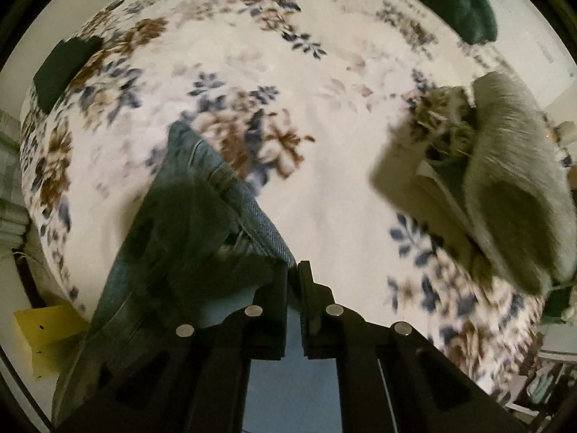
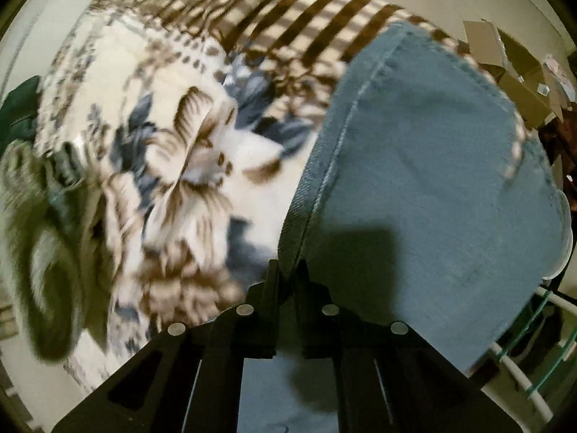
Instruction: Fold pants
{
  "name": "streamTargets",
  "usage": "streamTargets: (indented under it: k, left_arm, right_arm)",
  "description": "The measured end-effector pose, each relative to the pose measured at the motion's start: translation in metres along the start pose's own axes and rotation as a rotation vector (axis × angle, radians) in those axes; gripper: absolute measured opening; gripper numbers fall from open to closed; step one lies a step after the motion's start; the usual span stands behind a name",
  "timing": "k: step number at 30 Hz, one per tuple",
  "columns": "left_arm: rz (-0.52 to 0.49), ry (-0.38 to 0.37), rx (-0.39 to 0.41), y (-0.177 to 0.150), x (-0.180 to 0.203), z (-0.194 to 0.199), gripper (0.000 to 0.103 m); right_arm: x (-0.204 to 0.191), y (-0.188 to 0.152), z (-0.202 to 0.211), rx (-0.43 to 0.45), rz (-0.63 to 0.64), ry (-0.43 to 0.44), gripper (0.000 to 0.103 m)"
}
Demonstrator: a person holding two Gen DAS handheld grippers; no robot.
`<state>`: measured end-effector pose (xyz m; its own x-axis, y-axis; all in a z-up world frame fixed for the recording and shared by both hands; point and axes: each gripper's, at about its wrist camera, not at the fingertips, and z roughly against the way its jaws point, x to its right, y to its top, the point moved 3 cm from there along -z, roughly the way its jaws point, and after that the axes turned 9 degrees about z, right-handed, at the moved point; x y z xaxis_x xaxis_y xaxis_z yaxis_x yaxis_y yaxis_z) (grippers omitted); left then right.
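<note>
The pants (image 2: 414, 166) are blue denim, twill-woven with stitched seams. In your right view they spread broad and smooth over the floral bedspread (image 2: 187, 137); in your left they hang in dark, creased folds (image 1: 202, 216). Your left gripper (image 1: 294, 274) is clamped on a denim edge, fingers nearly together, raised above the bed. Your right gripper (image 2: 286, 270) pinches the seamed edge likewise. The bedspread (image 1: 306, 126) is soft, cream with brown and blue flowers. A fuzzy grey-green blanket (image 1: 505, 180) lies folded nearby.
</note>
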<state>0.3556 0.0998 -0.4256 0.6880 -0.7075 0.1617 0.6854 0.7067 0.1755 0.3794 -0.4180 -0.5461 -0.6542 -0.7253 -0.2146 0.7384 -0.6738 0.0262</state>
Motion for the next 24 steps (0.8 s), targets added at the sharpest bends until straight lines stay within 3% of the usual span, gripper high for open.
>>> streamTargets:
  k: [5,8,16,20,24]
  left_arm:
    - [-0.008,-0.031,0.012,-0.038,-0.054,0.028,0.003]
    - [-0.001,-0.013,-0.029,-0.07,-0.093,0.026,0.003]
    - [0.024,0.132,-0.149,-0.147,-0.175,-0.055,0.003]
    - [0.05,0.16,-0.189,-0.159,-0.198,-0.087,0.003]
    - [0.042,0.189,-0.154,-0.156,-0.209,-0.085,0.003]
  right_arm:
    - [0.044,-0.025,0.042,-0.008,0.015,0.04,0.007]
    - [0.088,-0.063,0.061,-0.028,0.035,0.034,0.007]
    - [0.171,-0.132,0.02,-0.118,0.062,-0.049,0.007]
    - [0.197,-0.151,-0.008,-0.158,0.036,-0.082,0.007]
    - [0.21,-0.161,-0.02,-0.179,0.032,-0.074,0.007]
